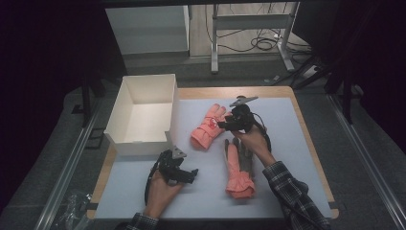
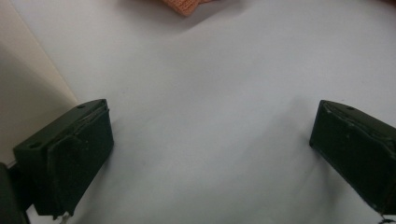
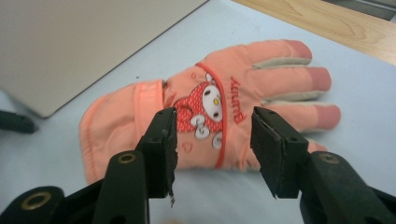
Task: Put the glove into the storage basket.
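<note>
R gripper [image 3: 214, 154] over pink glove [image 3: 205, 112]

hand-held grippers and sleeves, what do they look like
Both hand-held grippers are black. The left hand-held gripper has blocky jaws with worn pads and a black cable looping by the wrist. The right hand-held gripper carries a grey three-cornered plate on top, and brass-ringed screw holes mark its jaw arms. Both sleeves are dark plaid.

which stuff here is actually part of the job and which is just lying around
In the job: glove with the bunny picture, second glove, white box, right gripper with open jaws over the bunny glove, left gripper.

Lying about: cables on the floor, metal frame legs.
</note>
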Demonstrator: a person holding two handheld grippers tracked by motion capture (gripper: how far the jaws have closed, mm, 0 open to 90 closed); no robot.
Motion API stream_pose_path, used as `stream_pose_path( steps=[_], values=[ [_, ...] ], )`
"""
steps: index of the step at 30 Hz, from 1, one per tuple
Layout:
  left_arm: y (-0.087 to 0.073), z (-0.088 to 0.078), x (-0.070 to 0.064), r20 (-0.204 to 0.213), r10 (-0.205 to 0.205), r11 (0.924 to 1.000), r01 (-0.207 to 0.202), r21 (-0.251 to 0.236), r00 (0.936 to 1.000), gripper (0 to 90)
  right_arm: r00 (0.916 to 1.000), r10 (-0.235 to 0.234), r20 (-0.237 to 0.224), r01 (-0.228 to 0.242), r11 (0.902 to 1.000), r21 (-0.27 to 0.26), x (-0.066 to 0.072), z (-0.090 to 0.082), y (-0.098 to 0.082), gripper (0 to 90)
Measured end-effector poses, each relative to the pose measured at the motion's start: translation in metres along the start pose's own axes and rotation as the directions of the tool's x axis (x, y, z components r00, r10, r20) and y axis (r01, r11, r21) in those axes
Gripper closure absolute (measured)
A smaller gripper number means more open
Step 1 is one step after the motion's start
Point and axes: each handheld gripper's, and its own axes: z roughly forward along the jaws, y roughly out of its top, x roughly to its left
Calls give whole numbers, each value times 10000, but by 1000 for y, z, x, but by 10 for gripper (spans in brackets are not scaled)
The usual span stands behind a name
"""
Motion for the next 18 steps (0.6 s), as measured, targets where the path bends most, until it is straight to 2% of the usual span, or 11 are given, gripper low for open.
stream_pose_path(
  steps=[3, 7, 8, 12, 14, 16, 18],
  values=[
    [0, 0, 0, 7, -14, 10000, 14, -18, 10000, 0, 10000, -5, 52, 4, 9999, 151, 0, 13, 5, 476],
    [0, 0, 0, 13, -36, 10000, 36, -23, 10000, 0, 9997, 211, 86, -213, 9992, 347, -2, 26, 8, 460],
    [0, 0, 0, 4, -22, 10000, 22, -10, 10000, 0, 9994, 336, 124, -341, 9982, 502, -5, 35, 9, 449],
    [0, 0, 0, 11, -33, 10000, 33, -20, 10000, 0, 9992, 382, 91, -388, 9961, 795, -8, 50, 10, 443],
    [0, 0, 0, 13, -33, 10000, 33, -24, 10000, 0, 9998, 130, 132, -144, 9939, 1089, -7, 55, 10, 478],
    [0, 0, 0, 13, -36, 10000, 36, -25, 10000, 0, 9999, -49, 156, 29, 9918, 1274, -6, 59, 10, 581],
    [0, 0, 0, 11, -40, 10000, 40, -26, 10000, 0, 9998, 162, 69, -170, 9910, 1331, -6, 62, 10, 661]
  ],
)
